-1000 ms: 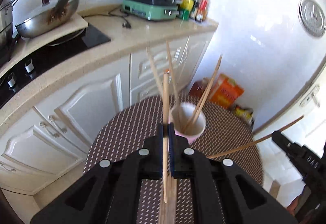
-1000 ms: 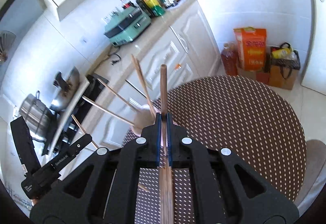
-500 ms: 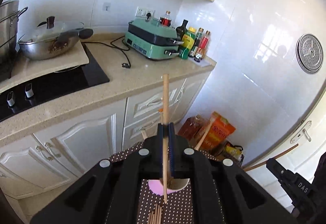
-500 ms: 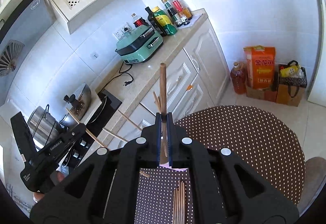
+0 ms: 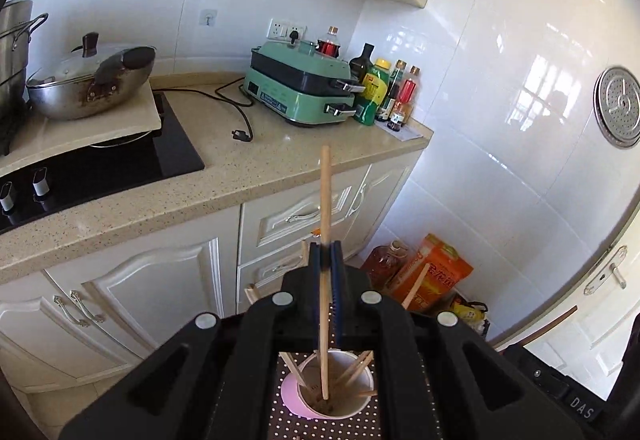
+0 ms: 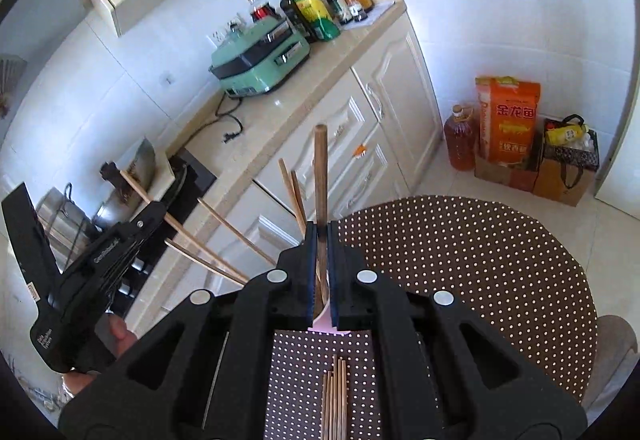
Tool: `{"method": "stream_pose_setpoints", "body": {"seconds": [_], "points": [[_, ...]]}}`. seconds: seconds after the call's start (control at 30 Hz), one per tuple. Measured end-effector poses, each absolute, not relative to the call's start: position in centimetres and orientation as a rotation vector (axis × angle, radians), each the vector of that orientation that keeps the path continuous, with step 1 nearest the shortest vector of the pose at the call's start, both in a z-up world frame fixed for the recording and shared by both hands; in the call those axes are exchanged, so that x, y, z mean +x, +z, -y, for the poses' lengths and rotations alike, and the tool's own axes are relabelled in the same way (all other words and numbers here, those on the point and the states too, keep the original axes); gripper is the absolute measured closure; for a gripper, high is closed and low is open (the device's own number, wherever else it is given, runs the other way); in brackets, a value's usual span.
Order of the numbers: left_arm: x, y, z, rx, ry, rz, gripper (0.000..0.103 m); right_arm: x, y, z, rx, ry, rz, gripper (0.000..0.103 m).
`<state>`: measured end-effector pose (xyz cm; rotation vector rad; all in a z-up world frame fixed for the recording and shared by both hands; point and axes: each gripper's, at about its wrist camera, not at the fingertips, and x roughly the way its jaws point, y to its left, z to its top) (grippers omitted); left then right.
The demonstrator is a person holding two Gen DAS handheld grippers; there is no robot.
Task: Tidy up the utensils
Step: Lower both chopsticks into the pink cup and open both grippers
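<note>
Here both tools, the left tool (image 5: 325, 254) and right tool (image 6: 320, 236), tilt downward, each clamping a chopstick.

Chopsticks (image 5: 352, 372) in cup (image 5: 344, 410), on table (image 6: 480, 260).

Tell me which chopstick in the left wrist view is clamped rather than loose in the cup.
The pale chopstick standing upright through the left gripper; the others lean loose in the cup.

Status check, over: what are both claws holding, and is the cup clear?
Left claw shut on light chopstick. Right claw shut on dark chopstick. Cup holds several chopsticks already, splayed.
</note>
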<state>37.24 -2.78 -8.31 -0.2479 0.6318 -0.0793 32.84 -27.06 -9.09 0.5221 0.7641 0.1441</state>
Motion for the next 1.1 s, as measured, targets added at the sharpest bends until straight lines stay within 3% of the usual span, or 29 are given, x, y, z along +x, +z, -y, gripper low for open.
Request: {"method": "stream_pose_setpoints", "body": {"seconds": [0.7, 1.1], "points": [[37.2, -16.6, 2.7, -0.197, -0.079, -0.794, 0.096, 35.6, -15.9, 22.5, 0.452, 0.175, -0.964, 0.098], [36.5, -17.6, 2.5, -0.131, -0.092, -0.825, 0.094, 35.6, -18.9, 21.7, 0.487, 0.178, -1.060, 0.097]]}}
